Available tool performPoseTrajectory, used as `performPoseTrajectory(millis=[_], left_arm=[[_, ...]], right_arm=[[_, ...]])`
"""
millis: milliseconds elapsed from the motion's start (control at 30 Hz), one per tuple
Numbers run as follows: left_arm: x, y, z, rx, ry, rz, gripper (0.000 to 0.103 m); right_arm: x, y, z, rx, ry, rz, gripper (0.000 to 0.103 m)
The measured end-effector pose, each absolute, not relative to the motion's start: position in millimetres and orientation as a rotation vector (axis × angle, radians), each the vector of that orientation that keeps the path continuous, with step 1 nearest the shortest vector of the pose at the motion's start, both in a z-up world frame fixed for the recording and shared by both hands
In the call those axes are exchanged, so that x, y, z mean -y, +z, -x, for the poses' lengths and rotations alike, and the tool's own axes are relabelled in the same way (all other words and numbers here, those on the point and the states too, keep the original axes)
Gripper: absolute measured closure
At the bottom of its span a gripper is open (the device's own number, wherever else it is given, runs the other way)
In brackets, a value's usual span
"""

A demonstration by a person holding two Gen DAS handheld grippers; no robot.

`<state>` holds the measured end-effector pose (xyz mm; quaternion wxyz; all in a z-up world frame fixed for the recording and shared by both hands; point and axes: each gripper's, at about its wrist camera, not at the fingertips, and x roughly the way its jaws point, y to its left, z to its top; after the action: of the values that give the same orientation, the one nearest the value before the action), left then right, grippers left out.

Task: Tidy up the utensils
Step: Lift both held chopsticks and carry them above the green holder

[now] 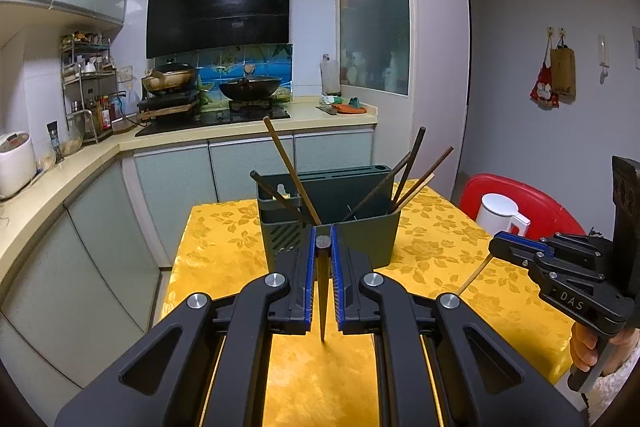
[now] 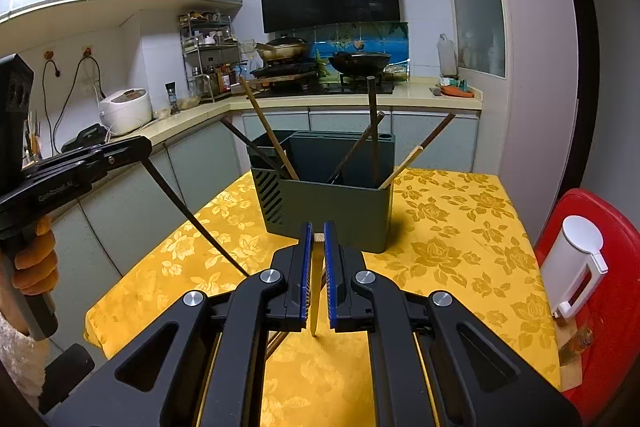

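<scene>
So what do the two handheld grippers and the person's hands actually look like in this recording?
Both are matte black plastic with silver pivot bolts and blue ribbed finger pads. The left gripper carries small white lettering on its side; the right gripper reads "DAS". Each has a pistol-style grip, grey lower down. The left hand is bare, with a fuzzy whitish sleeve cuff.

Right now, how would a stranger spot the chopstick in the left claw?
Start at the yellow floral tablecloth and its dark green plastic utensil holder. Left of it, the left claw clamps a thin black chopstick; unlike the holder's chopsticks, its tip slants down to the cloth.
</scene>
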<state>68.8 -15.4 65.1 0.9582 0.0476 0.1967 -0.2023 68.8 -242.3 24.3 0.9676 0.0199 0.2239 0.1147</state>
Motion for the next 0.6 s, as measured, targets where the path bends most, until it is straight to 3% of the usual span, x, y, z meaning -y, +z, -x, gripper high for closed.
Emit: performPoseTrajectory(millis=[600], left_arm=[[28, 110, -119, -0.429, -0.432, -0.077, 0.096]], right_arm=[[294, 102, -108, -0.392, 0.153, -0.094, 0.096]])
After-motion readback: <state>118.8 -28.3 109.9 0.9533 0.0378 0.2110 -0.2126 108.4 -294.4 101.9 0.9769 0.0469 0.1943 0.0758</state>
